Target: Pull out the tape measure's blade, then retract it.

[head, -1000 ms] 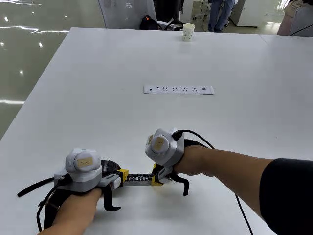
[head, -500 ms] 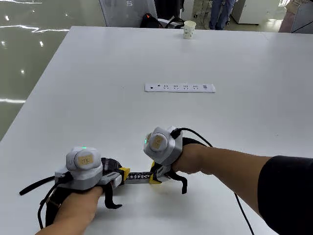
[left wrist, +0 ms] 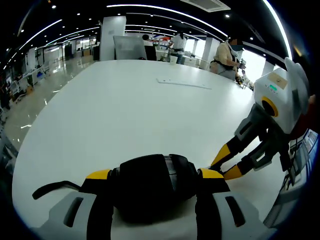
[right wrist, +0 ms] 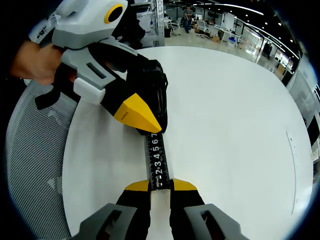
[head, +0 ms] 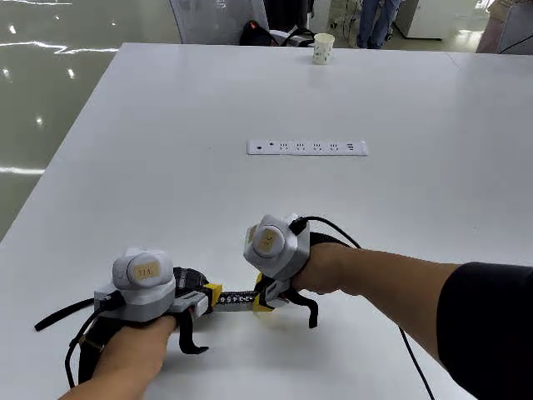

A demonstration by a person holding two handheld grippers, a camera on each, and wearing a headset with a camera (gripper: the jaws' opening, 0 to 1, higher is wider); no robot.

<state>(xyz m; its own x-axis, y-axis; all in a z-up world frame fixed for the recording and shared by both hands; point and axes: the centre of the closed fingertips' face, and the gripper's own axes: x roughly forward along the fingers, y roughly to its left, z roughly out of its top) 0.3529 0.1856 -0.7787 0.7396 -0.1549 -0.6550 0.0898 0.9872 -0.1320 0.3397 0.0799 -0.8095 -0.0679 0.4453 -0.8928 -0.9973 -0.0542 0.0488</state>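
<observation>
My left gripper (left wrist: 154, 175) is shut on the black tape measure case (left wrist: 152, 182), holding it between yellow-tipped fingers near the table's front edge. The case (right wrist: 150, 90) also shows in the right gripper view, with the left gripper's yellow tip (right wrist: 135, 114) over it. A short length of black blade (right wrist: 156, 160) with white numerals runs from the case to my right gripper (right wrist: 159, 186), which is shut on the blade's end. In the head view the blade (head: 236, 297) spans the small gap between the left gripper (head: 208, 295) and the right gripper (head: 262, 302).
A white power strip (head: 306, 147) lies flat mid-table, and a paper cup (head: 322, 48) stands at the far edge. A black cable (head: 333, 233) trails from the right gripper. The white table (head: 166, 167) stretches wide beyond the grippers. People stand in the background.
The exposed blade has grown slightly shorter as the right gripper drifted a little toward the left one. The left gripper stays put on the case.
</observation>
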